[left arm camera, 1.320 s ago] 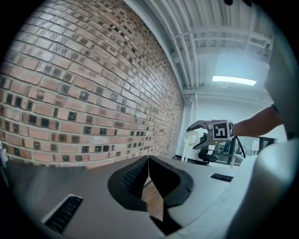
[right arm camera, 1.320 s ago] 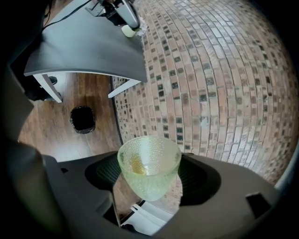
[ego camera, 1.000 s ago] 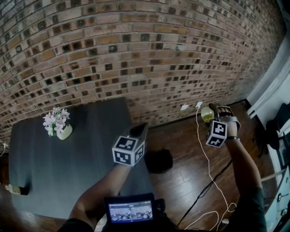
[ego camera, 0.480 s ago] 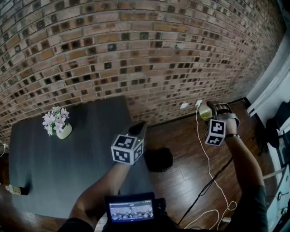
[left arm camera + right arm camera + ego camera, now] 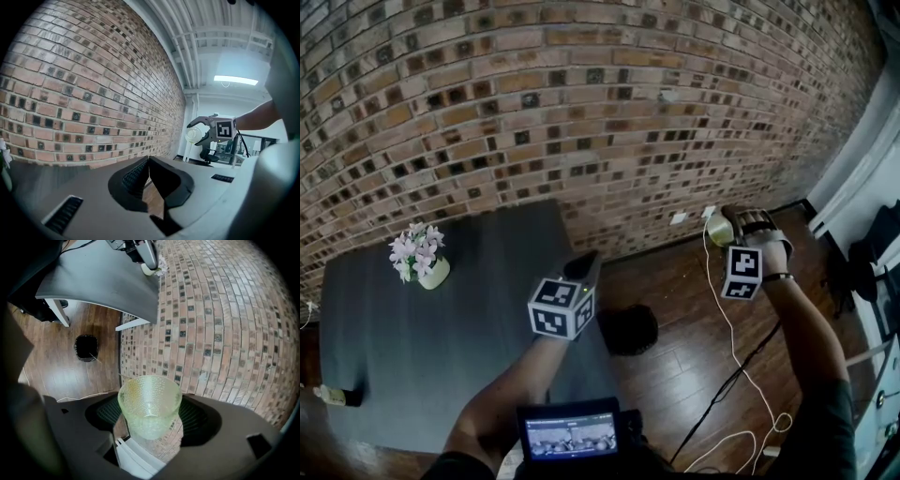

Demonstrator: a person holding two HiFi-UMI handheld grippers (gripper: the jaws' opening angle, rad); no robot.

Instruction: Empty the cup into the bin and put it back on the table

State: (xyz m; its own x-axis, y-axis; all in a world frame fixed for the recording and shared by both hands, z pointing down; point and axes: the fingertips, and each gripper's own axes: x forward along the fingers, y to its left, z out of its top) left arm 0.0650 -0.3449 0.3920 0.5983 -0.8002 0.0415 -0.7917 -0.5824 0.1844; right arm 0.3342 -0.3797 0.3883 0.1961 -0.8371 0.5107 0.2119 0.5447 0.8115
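A pale green dimpled glass cup (image 5: 150, 399) sits between the pads of my right gripper (image 5: 149, 423), which is shut on it. Nothing shows inside the cup. In the head view the right gripper (image 5: 733, 225) holds the cup (image 5: 717, 229) high over the wood floor, near the brick wall and to the right of the black bin (image 5: 628, 330). The bin (image 5: 86, 347) lies far below in the right gripper view. My left gripper (image 5: 583, 265) hovers over the right edge of the dark table (image 5: 441, 328), jaws together and empty (image 5: 149, 163). It sees the cup (image 5: 192, 135) across the room.
A vase of pink and white flowers (image 5: 418, 255) stands at the table's far left, and a small bottle (image 5: 330, 394) lies at its left edge. White and black cables (image 5: 741, 366) run over the floor. An office chair (image 5: 862, 272) is at the right.
My right gripper has carried the cup a little up and away toward the wall. The left gripper has barely moved.
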